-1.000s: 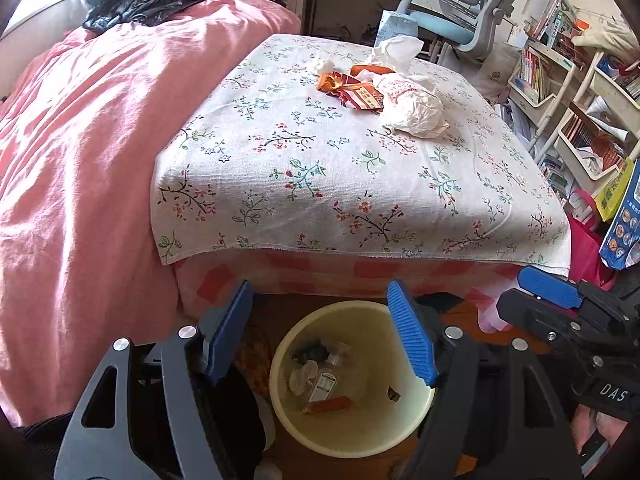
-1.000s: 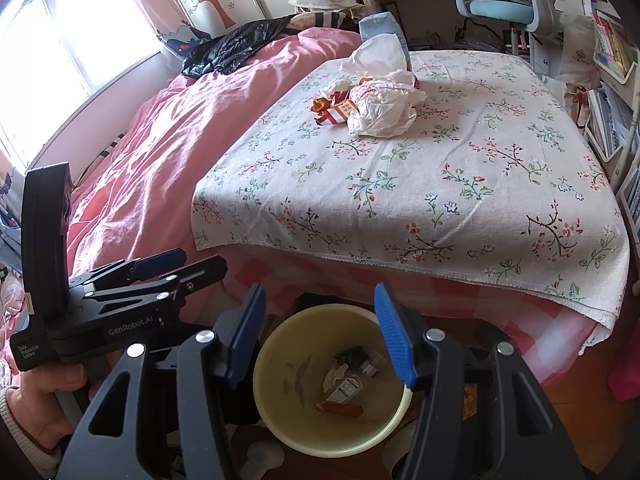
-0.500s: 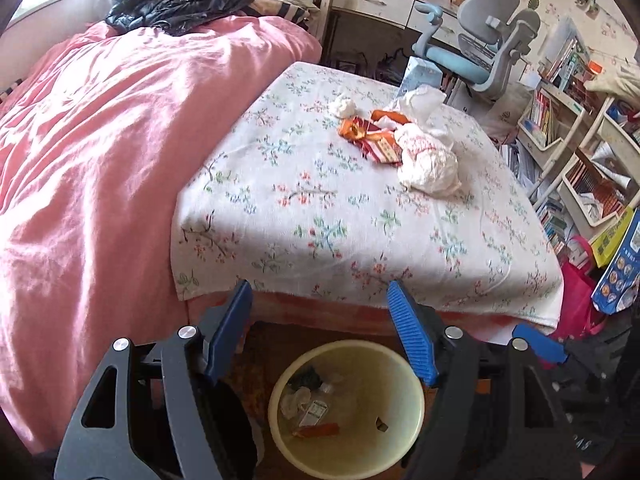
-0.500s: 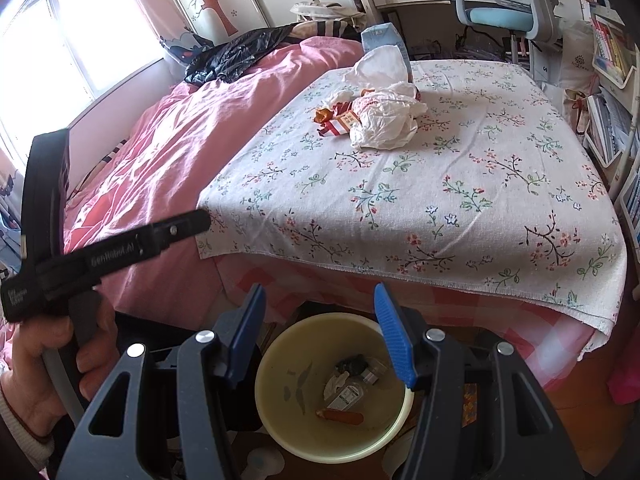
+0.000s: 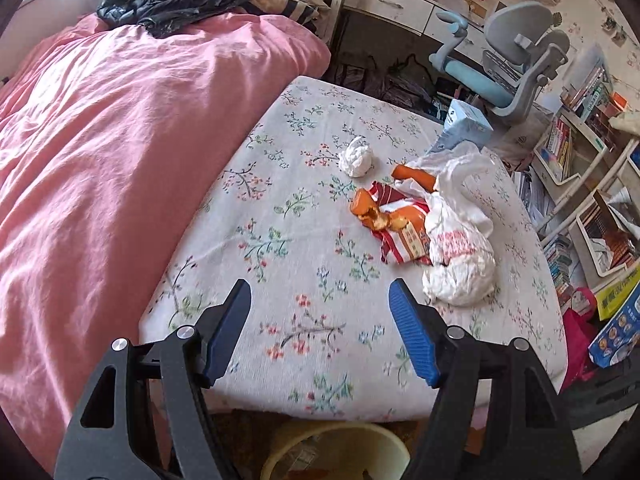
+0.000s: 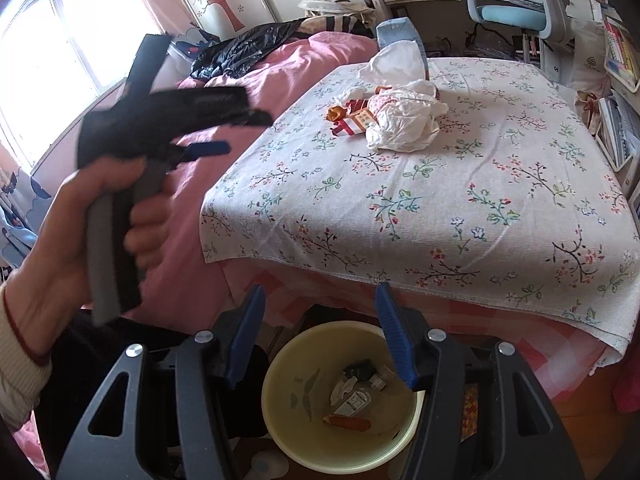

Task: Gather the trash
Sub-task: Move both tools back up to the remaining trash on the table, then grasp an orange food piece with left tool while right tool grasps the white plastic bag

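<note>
Trash lies in a heap on the floral cloth (image 5: 288, 240): a crumpled white plastic bag (image 5: 460, 256), a red and orange snack wrapper (image 5: 400, 232) and a small white paper ball (image 5: 356, 156). My left gripper (image 5: 320, 292) is open and empty above the near part of the cloth, short of the heap. The right gripper (image 6: 320, 300) is open and empty over the cream bin (image 6: 288, 400), which holds a few scraps. In the right wrist view a hand carries the left gripper (image 6: 208, 128), blurred, at the left.
A pink duvet (image 5: 100, 160) covers the bed to the left, with a black jacket (image 5: 176, 0) at its far end. A blue box (image 5: 466, 124) stands behind the heap. An office chair (image 5: 508, 60), a desk and bookshelves (image 5: 580, 152) fill the far right.
The left gripper has risen and moved forward from above the bin to over the cloth, toward the trash heap. The right gripper has stayed over the bin.
</note>
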`<state>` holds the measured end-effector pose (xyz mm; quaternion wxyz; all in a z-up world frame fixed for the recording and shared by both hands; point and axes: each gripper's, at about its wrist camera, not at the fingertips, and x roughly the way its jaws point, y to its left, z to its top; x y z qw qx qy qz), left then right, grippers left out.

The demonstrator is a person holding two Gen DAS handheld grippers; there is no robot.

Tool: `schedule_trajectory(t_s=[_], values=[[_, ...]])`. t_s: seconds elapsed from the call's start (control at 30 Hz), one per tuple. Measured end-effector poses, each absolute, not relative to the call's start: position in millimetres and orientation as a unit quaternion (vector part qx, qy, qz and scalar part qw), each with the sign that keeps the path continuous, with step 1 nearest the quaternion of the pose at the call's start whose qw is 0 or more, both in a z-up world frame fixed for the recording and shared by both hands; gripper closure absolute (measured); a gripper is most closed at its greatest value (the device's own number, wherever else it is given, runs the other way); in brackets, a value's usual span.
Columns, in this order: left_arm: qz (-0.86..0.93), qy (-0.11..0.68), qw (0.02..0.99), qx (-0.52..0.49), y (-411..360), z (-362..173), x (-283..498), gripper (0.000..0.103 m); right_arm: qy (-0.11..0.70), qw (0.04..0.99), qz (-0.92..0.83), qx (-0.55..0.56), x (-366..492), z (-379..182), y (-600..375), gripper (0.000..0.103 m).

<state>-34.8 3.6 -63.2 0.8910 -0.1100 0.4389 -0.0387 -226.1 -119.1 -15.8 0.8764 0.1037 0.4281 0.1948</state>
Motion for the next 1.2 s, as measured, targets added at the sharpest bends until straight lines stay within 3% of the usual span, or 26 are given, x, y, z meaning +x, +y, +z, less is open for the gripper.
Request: schedule_trajectory(t_s=[0.3, 0.63, 0.7, 0.73, 0.77, 0.97, 1.2], values=[[-0.033, 0.458, 0.879, -0.126, -12.0, -89.1, 52.2, 0.033, 0.428, 0.884, 0.155, 0.105, -186.9, -10.6, -132.5, 0.043], [-0.047, 0.479, 0.871, -0.095, -30.7, -108.2, 91.1, 0.034, 0.409, 0.902, 0.069, 0.116, -79.9, -17.5, -142.6, 0.039], [-0.051, 0.478, 0.872, -0.093, -30.3, -109.6, 91.5, 0.043, 0.411, 0.901, 0.062, 0.123, -65.1, -24.2, -144.2, 0.039], [-0.059, 0.479, 0.871, -0.093, -30.1, -109.8, 91.6, 0.062, 0.413, 0.9, 0.063, 0.123, -60.3, -27.2, -143.8, 0.044], [-0.07, 0.484, 0.867, -0.095, -29.8, -110.3, 91.8, 0.081, 0.417, 0.898, 0.07, 0.123, -55.3, -30.6, -142.7, 0.06], [-0.092, 0.483, 0.864, -0.11, -14.2, -102.3, 80.9, 0.085, 0.428, 0.885, 0.118, 0.142, -69.8, -18.9, -144.0, 0.074], [-0.096, 0.469, 0.868, -0.133, 9.1, -82.2, 48.8, 0.085, 0.451, 0.844, 0.174, 0.232, -101.2, -0.4, -178.1, 0.075]])
